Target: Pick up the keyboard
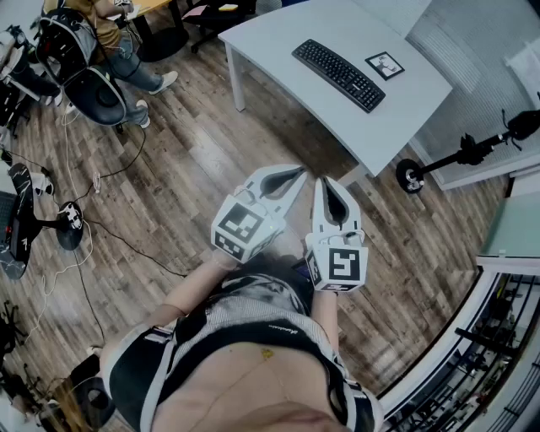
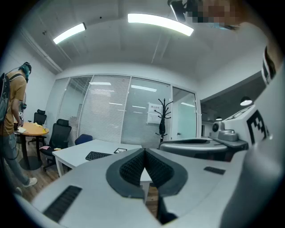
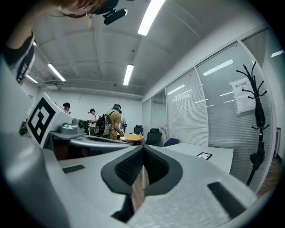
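A black keyboard (image 1: 337, 74) lies flat on a white table (image 1: 278, 25) far ahead of me, with a small marker card (image 1: 385, 65) beside it. Both grippers hover side by side over the wooden floor, well short of the table. My left gripper (image 1: 295, 174) is shut with nothing between its pads. My right gripper (image 1: 326, 182) is likewise shut and empty. The left gripper view shows the keyboard (image 2: 98, 155) small in the distance, left of the shut left gripper (image 2: 144, 150). In the right gripper view I see only the card (image 3: 204, 155) on the table beyond the shut right gripper (image 3: 143, 148).
Black office chairs (image 1: 93, 89) and a seated person (image 1: 126, 51) are at the far left, with cables (image 1: 93, 228) trailing over the floor. A wheeled black stand (image 1: 460, 156) sits right of the table. A coat rack (image 2: 163, 118) stands by glass partitions. People gather at a round table (image 3: 127, 137).
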A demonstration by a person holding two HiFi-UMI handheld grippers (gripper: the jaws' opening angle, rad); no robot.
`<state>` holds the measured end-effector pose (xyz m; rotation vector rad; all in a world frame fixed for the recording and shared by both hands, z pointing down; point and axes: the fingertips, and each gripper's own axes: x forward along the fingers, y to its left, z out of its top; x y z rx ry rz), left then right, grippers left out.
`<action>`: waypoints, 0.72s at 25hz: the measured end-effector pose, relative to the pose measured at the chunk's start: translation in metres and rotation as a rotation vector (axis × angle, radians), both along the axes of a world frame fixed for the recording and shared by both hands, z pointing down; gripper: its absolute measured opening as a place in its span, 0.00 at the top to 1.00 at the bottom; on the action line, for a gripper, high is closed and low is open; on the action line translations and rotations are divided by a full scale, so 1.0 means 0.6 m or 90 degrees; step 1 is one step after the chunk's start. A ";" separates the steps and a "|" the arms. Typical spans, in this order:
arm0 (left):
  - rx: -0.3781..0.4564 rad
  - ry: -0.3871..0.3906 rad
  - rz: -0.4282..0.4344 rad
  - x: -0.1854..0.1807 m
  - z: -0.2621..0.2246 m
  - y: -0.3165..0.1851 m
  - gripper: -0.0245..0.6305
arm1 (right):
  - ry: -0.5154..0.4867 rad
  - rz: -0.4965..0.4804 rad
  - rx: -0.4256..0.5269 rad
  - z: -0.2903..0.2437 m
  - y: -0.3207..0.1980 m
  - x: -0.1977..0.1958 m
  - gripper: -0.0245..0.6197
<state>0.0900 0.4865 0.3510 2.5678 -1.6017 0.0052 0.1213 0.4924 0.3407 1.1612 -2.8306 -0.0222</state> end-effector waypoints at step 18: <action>-0.004 0.042 -0.025 -0.039 0.000 0.010 0.74 | -0.010 0.004 0.004 0.001 -0.001 -0.010 0.79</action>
